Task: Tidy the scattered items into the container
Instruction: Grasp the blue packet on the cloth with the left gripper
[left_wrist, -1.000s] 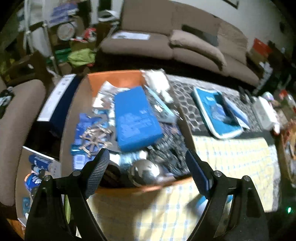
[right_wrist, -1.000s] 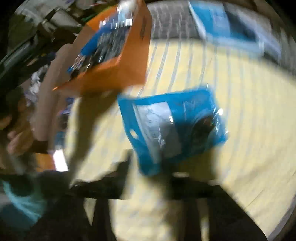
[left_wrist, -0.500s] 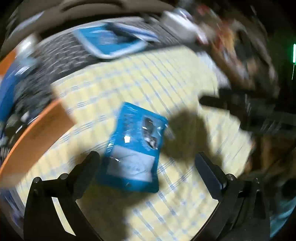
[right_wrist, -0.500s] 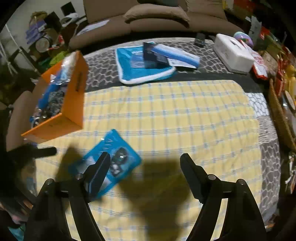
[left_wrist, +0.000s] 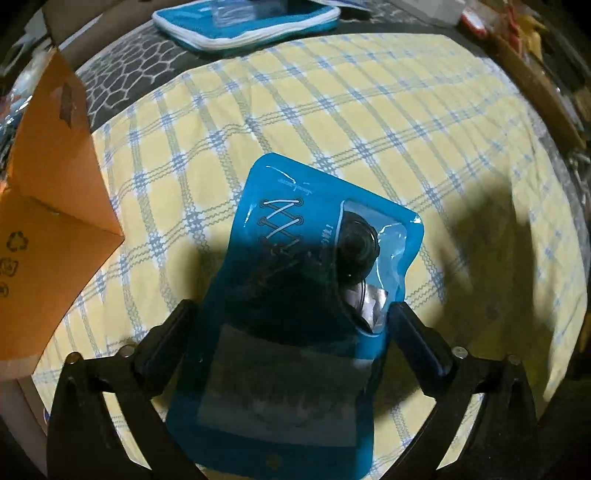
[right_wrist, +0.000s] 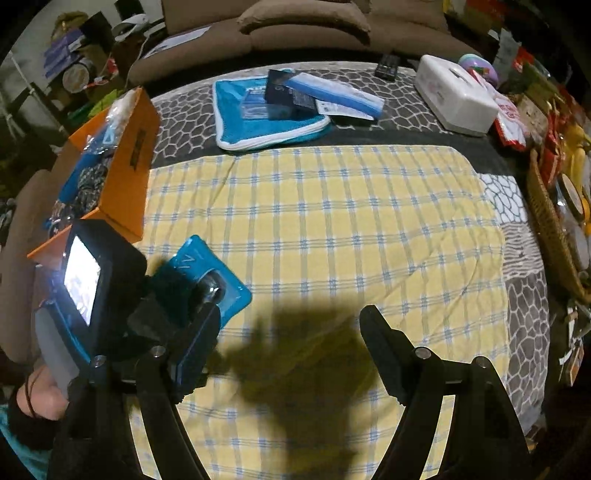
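Between my left jaws lies the blue packet (left_wrist: 314, 295), flat on the checked cloth (left_wrist: 369, 122), its long sides running just inside the two fingers. My left gripper (left_wrist: 291, 332) is spread wide and closing, a finger at each long edge, the pads not yet pressing as far as I can tell. To do this well I judge I should close squarely across the packet's width and low on its edges, since the slick film will likely bow or slip if pinched high (the dark coil behind its clear window makes one half lumpier), then lift straight before swinging over. Off to the left of those jaws stands the orange box (left_wrist: 48, 206), its near corner close by and already well filled, so the packet will have to go in over the wall and lie on top. My right gripper (right_wrist: 291, 354) hangs spread and empty over bare cloth, apart from the packet. Well ahead of both grippers lie a blue pouch (right_wrist: 266, 125) with things stacked on it and a white tissue box (right_wrist: 456, 94); nothing blocks the short path to the orange box.
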